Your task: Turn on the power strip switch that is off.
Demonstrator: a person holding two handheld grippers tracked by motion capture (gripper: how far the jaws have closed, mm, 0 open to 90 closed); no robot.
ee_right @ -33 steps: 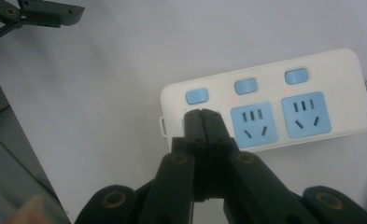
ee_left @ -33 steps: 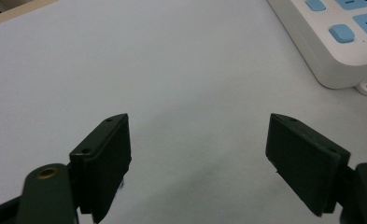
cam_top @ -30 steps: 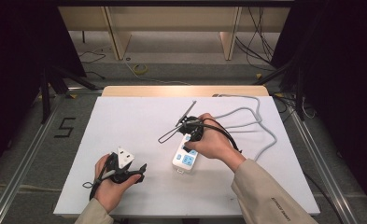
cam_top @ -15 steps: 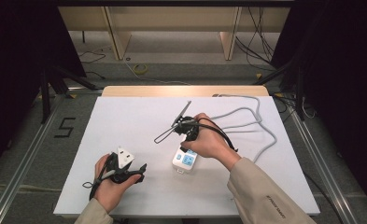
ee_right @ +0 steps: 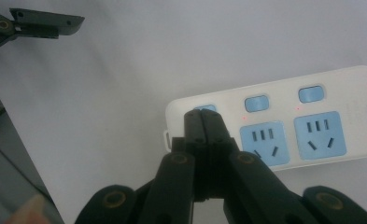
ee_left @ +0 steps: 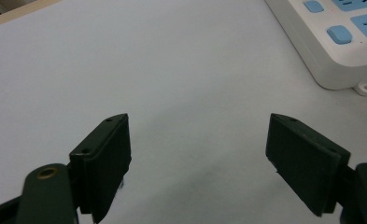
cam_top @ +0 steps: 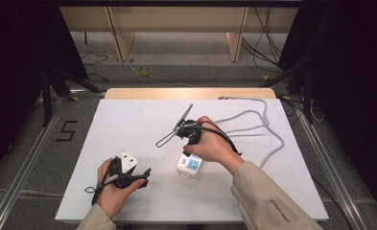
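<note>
A white power strip [cam_top: 190,166] [ee_right: 284,130] with blue sockets and blue buttons lies near the middle of the white table [cam_top: 128,124]. My right gripper [cam_top: 187,153] [ee_right: 202,116] is shut with nothing between its jaws. It points down at the strip, its tips over the leftmost blue button [ee_right: 208,108]. Whether they press the button I cannot tell. Small red lights glow beside the other two buttons. My left gripper [cam_top: 146,176] [ee_left: 197,163] rests at the front left of the table, open and holding nothing. It points toward the strip's end [ee_left: 340,51].
The strip's grey cable [cam_top: 253,120] loops over the back right of the table and off its far edge. A wooden board [cam_top: 186,93] borders the far edge. One jaw of the left gripper [ee_right: 45,21] reaches into the right gripper view at top left.
The right hand has shifted slightly to the left above the strip. The left hand and the strip have stayed in place.
</note>
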